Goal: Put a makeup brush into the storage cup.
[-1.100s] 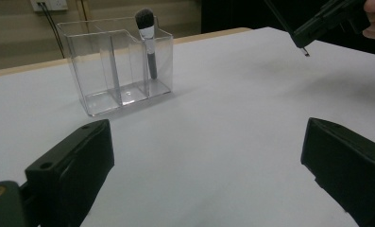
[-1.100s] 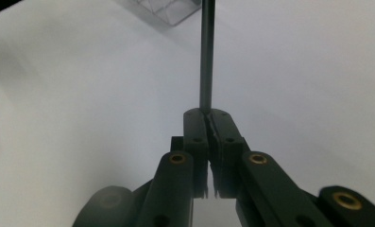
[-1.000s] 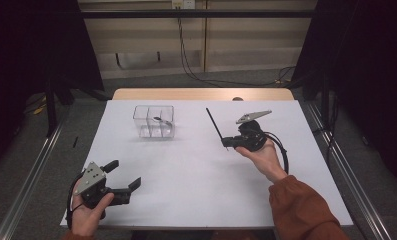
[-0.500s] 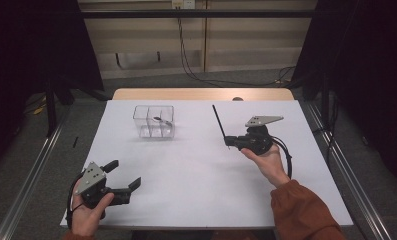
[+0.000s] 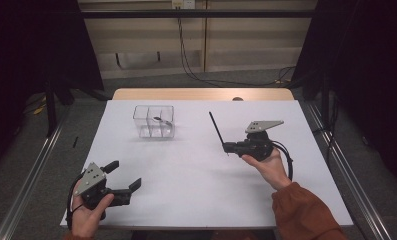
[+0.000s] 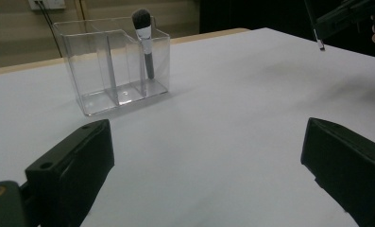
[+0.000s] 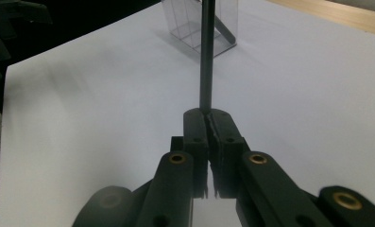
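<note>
Black and spread wide with nothing between its jaws, the left gripper [image 5: 122,181] sat at the near left of the white table [image 5: 186,165]. Farther back stood a clear plastic divided organiser [image 5: 154,121] with a black makeup brush [image 6: 144,40] leaning inside. To the right, the right gripper [image 5: 227,147] was clamped on a thin black stick [image 5: 215,127], which rose from its closed jaw tips toward the organiser.

Both grippers are showing matte black bodies: the left gripper [image 5: 122,182] and right gripper [image 5: 227,148] are each carrying a grey three-cornered plate with small dark holes on top. Brass-coloured screw bushings are sitting in the black jaw links. A black cable is looping off each. A rust-orange sleeve [image 5: 306,215] is covering the right forearm.
</note>
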A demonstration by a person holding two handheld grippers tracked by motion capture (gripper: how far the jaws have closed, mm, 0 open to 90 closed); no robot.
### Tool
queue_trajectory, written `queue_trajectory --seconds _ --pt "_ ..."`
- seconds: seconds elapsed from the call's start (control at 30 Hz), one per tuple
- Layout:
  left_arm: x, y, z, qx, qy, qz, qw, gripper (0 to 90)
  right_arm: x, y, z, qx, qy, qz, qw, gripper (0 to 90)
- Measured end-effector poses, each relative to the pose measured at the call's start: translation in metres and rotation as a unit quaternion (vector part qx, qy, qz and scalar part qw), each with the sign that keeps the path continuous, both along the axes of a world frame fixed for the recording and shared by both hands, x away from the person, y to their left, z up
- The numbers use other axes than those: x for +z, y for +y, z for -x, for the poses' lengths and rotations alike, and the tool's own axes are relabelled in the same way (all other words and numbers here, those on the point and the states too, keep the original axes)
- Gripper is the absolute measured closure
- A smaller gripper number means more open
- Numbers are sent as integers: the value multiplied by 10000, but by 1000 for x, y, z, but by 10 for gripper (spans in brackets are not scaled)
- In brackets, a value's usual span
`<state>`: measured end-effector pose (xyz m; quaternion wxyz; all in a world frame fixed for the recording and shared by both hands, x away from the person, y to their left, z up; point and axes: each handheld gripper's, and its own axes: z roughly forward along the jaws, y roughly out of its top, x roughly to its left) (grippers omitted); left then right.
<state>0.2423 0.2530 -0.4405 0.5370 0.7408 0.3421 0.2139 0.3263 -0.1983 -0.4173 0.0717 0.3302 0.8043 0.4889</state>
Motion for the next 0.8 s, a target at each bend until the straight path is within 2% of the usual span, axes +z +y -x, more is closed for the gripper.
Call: queue_trajectory --seconds 0.43,0.53,0.8 --pt "3 -3 1 -70 -58 13 10000 31 -1 17 15 534 96 6 9985 867" --pt "4 -2 0 -84 -9 120 9999 31 -1 22 17 663 102 30 9977 867" --pt "6 -3 -1 -95 -91 71 9999 31 0 33 21 953 126 74 9953 867"
